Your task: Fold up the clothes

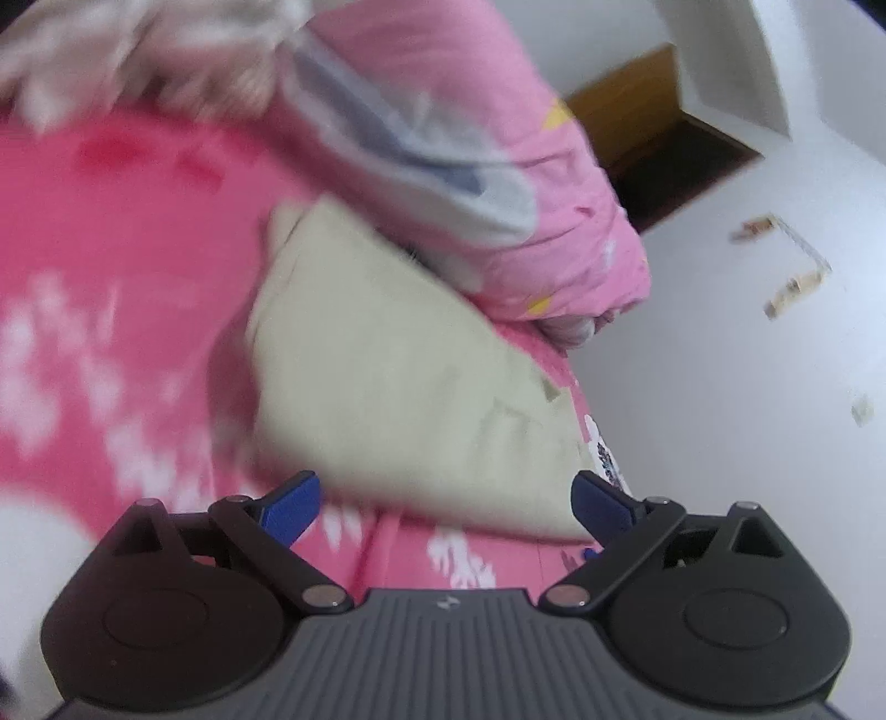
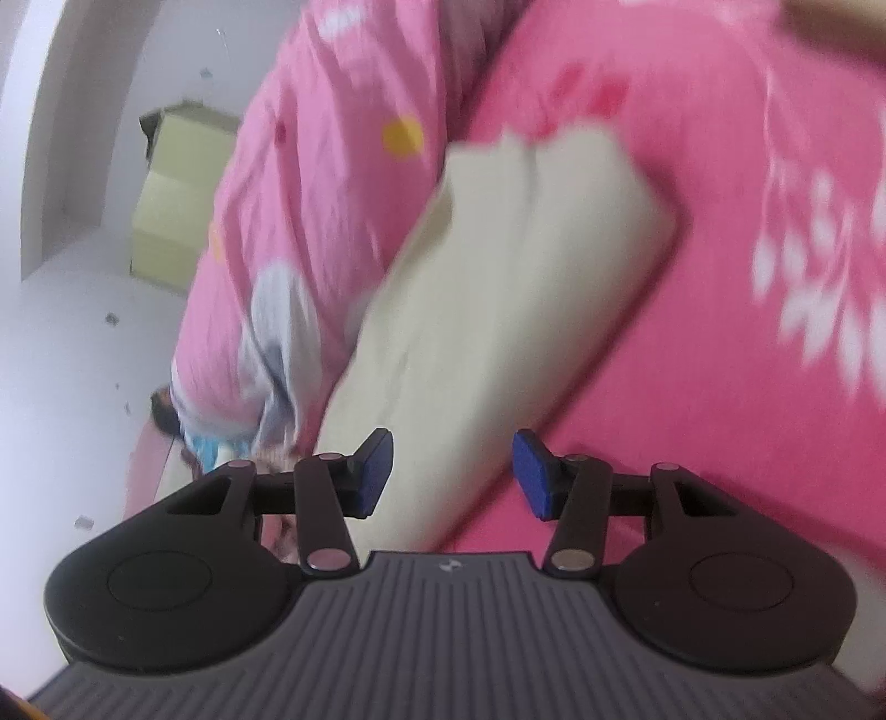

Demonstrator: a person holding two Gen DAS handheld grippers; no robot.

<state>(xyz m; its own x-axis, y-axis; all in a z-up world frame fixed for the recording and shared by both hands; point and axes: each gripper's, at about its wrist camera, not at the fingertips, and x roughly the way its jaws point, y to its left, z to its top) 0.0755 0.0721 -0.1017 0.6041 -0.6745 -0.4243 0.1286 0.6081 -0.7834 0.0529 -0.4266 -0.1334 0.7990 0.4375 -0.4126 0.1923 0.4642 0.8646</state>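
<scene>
A folded beige garment (image 1: 387, 365) lies flat on the pink flowered bedsheet (image 1: 122, 249), beside a bunched pink quilt (image 1: 531, 166). My left gripper (image 1: 447, 507) hangs just short of the garment's near edge, its blue pads far apart and touching nothing. In the right wrist view the same beige garment (image 2: 498, 288) runs as a long strip away from my right gripper (image 2: 454, 475). Its near end shows in the gap between the blue pads, which stand apart and do not press on it. Both views are blurred.
The pink quilt (image 2: 310, 183) is heaped along one side of the garment. The bed's edge drops to a white floor (image 1: 747, 360) with small scraps on it. A yellow-green cabinet (image 2: 177, 194) stands by the wall. A pale patterned cloth (image 1: 138, 50) lies at the bed's far end.
</scene>
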